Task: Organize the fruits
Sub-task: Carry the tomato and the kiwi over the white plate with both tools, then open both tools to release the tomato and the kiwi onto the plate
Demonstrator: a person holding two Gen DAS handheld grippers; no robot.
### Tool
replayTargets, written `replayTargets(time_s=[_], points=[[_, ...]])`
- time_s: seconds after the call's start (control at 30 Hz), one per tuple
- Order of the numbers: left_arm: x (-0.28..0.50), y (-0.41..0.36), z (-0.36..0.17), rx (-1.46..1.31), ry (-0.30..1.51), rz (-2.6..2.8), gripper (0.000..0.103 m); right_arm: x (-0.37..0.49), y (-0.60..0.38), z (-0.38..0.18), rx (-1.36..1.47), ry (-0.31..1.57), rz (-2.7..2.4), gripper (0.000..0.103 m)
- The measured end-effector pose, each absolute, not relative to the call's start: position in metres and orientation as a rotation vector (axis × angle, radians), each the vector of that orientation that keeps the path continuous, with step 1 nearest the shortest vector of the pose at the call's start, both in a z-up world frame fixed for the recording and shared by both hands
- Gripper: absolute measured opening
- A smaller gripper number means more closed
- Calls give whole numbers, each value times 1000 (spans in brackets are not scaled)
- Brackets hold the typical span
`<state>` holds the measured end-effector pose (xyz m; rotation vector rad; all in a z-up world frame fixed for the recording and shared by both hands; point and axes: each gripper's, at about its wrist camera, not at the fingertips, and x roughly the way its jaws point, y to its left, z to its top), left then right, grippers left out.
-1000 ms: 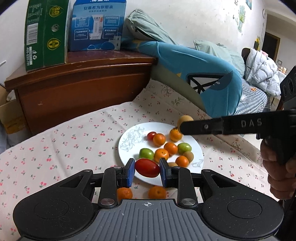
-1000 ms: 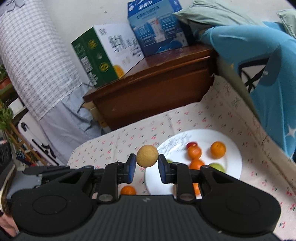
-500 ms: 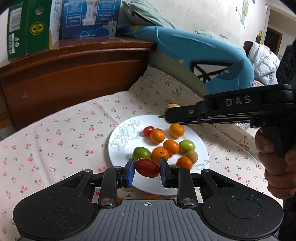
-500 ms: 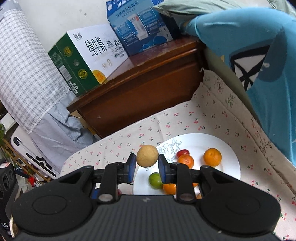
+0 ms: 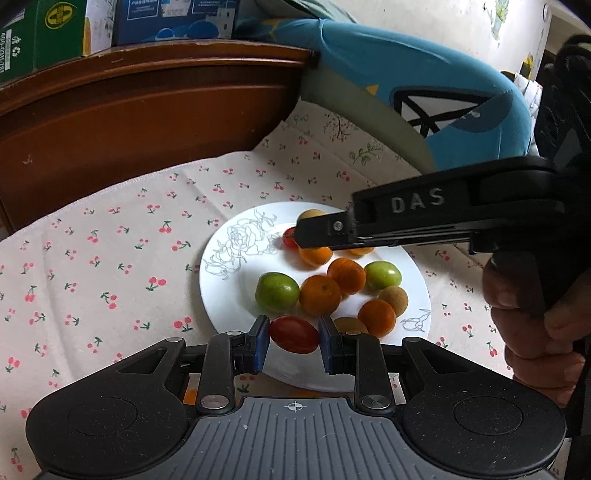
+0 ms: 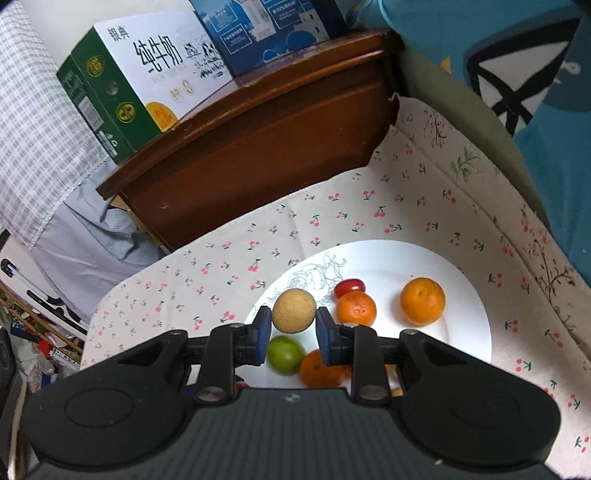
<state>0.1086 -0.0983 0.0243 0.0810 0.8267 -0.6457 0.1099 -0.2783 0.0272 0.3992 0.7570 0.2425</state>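
Note:
A white plate point(image 5: 229, 280) on the cherry-print cloth holds several oranges, green fruits, brown fruits and a small red tomato point(image 5: 289, 236). My left gripper point(image 5: 294, 341) is shut on a red tomato point(image 5: 294, 334) over the plate's near rim. My right gripper point(image 6: 294, 326) is shut on a round tan fruit point(image 6: 294, 311) above the plate's left part point(image 6: 469, 295). In the left wrist view the right gripper's black arm point(image 5: 424, 214) reaches over the plate's far side, with the tan fruit point(image 5: 311, 215) at its tip.
A dark wooden cabinet point(image 5: 147, 110) stands behind the cloth with a green carton point(image 6: 122, 81) and a blue box point(image 6: 266, 26) on top. A blue cushion point(image 5: 424, 85) lies at the right. An orange point(image 5: 189, 396) lies on the cloth under my left gripper.
Both grippers have moved forward and down toward the plate, each still holding its fruit. The right gripper now hangs over the plate's far side.

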Motion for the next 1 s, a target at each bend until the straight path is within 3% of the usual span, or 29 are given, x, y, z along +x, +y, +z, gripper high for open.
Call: replayTargets(time_s=[0.2,0.27,0.33,0.57,1.0], points=[[107,-102,28,98,823,-637,30,115,-281,25,421,752,224,29],[105,-103,31,111,815,-622,51,114,-281,28,425,745,226,29],[103,-103,35,117,790,-610,61,112,-282,31,430,736,228,30],[99,-99,48,113,778,-574,79,104,-284,43,443,700,221,36],[83,-38,86,5,729,-471,90,65,-287,61,473,648,203,42]])
